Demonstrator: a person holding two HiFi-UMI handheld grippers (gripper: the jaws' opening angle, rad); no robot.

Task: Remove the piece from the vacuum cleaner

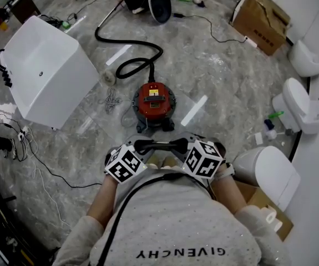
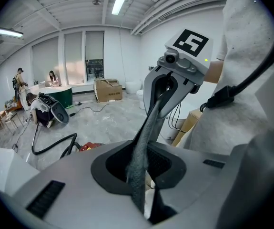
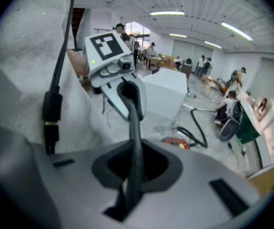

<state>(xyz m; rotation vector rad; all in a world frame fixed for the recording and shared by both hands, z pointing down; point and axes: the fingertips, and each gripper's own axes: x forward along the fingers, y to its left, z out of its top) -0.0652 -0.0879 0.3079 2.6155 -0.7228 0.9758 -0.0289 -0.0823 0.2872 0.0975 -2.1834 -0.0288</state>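
While the slim black curved plastic piece (image 1: 160,145) lies crosswise, long axis left to right, clamped at its ends in the narrowed left gripper (image 1: 140,148) and right gripper (image 1: 182,146), the round red vacuum cleaner (image 1: 155,101) stands apart, farther out, equally near both.

Pale grey printed shirt (image 1: 176,226), black cable (image 1: 127,199); perhaps short-sleeved

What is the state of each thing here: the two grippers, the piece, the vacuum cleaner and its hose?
dark piece: held in the air, apart from the vacuum cleaner.
left gripper: shut on one end of the dark piece.
right gripper: shut on its other end.
vacuum cleaner: upright on the floor.
hose: joined to the vacuum cleaner, lying curved on the floor.
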